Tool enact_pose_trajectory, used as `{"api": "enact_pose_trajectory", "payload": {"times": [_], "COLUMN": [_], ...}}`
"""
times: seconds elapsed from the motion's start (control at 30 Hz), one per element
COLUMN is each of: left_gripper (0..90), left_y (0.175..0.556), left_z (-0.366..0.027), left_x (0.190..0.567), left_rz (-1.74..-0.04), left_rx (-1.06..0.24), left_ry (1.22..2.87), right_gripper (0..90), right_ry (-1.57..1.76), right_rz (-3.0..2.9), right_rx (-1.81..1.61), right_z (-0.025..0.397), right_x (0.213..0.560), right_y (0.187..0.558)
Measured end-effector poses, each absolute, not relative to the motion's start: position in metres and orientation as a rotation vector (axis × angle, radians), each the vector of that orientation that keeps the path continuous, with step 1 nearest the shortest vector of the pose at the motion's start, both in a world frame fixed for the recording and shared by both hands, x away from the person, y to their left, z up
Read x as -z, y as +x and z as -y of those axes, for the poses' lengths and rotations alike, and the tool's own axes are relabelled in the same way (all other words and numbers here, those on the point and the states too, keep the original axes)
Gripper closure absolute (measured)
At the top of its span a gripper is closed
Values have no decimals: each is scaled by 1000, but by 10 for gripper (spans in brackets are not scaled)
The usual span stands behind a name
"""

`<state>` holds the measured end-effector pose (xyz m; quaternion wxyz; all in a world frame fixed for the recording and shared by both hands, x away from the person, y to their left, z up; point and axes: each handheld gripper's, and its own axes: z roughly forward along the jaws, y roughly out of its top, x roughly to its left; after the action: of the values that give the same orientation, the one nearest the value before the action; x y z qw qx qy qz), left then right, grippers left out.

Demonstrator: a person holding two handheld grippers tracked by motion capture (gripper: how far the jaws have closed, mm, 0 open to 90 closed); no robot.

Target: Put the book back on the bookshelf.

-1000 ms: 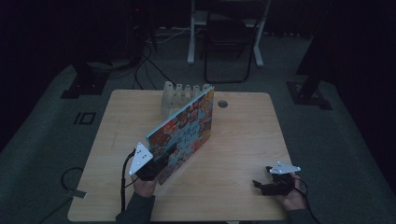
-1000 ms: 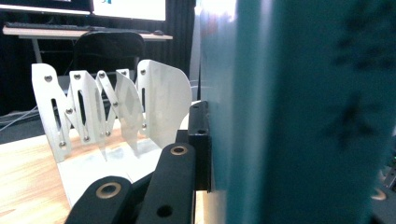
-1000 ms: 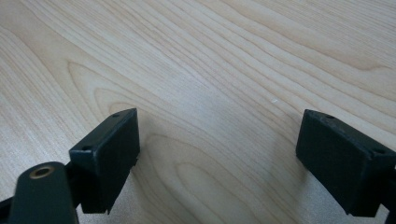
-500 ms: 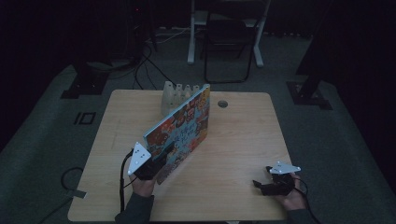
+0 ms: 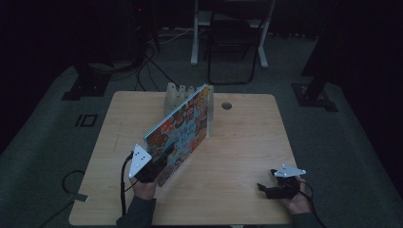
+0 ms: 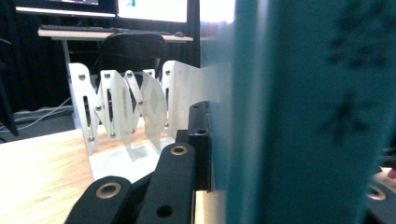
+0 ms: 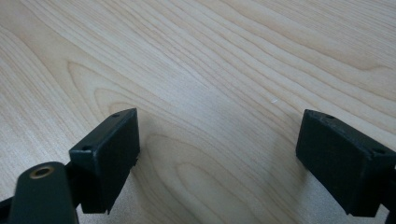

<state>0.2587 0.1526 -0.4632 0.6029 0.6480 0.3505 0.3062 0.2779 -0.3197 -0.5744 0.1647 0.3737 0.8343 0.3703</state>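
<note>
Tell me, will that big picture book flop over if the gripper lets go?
Probably. The book stands tilted on one edge, gripped only at a corner by the left gripper. It looks stiff, since it stays flat. The white rack behind might catch it.

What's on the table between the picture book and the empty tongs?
Nothing: in the high view, bare light wooden table lies between the colourful picture book and the open right tongs.

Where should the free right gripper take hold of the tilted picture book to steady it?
A judgement: on the upper far corner of the picture book, coming from the right side. The left gripper already clamps the near corner, the book stands on edge and tilted, and the white folding rack crowds its far end. The right gripper is open over the table.
</note>
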Motion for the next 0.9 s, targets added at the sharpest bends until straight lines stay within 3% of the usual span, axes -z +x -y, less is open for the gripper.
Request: {"api": "enact_pose_trajectory", "payload": {"times": [0.9], "left_gripper": [810], "left_y": [260], "left_z": [-156], "left_x": [464], "left_rz": [-870], "left_rx": [-766], "left_ry": [1498], "right_gripper": [131], "right_ry": [1064], "right_rz": [-2378], "right_rx": [-1055], "right_z": [320], "right_x": [574], "right_y": [278]}}
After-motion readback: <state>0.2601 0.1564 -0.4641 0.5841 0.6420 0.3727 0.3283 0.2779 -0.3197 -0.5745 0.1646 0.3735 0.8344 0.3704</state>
